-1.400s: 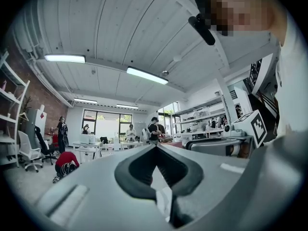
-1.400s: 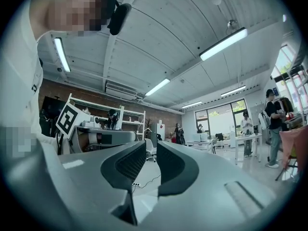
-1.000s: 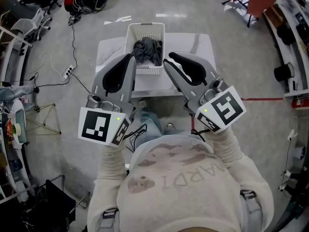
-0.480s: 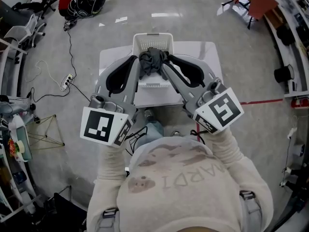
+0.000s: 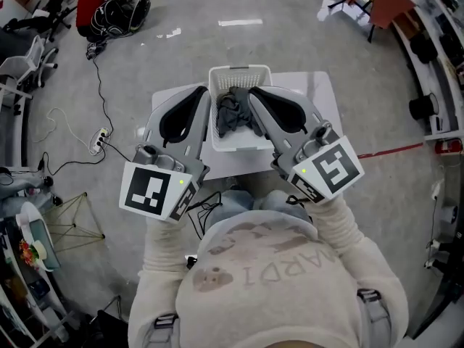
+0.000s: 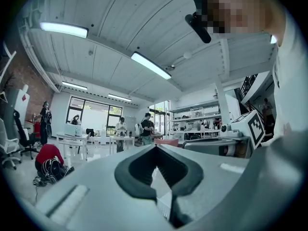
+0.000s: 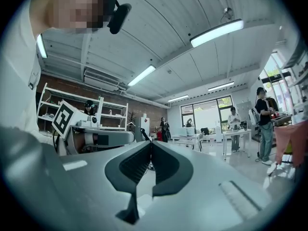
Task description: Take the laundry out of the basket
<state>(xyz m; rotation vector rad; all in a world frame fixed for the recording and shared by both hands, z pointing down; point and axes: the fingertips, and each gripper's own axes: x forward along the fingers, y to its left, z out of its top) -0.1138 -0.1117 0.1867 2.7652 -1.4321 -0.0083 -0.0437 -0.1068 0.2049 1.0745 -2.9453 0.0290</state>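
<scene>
A white slatted laundry basket [image 5: 241, 76] stands on a small white table [image 5: 322, 104] in front of me. Dark grey laundry [image 5: 230, 116] lies bunched inside it. My left gripper [image 5: 204, 90] is held up over the basket's left rim and my right gripper [image 5: 254, 93] over its right rim, both well above the clothes. Each points level out into the room. The left gripper [image 6: 155, 147] has its jaws shut tip to tip with nothing between them. The right gripper [image 7: 150, 143] is shut the same way and holds nothing.
A red and black bag [image 5: 109, 6] lies on the floor at far left, with a power strip and cable [image 5: 98, 140] nearer. A red tape line [image 5: 391, 151] crosses the floor at right beside shelving. People stand at tables [image 7: 233, 136] across the room.
The basket and table have come nearer and lower in the head view, and now sit between the two grippers. Both grippers stay raised and shut.
</scene>
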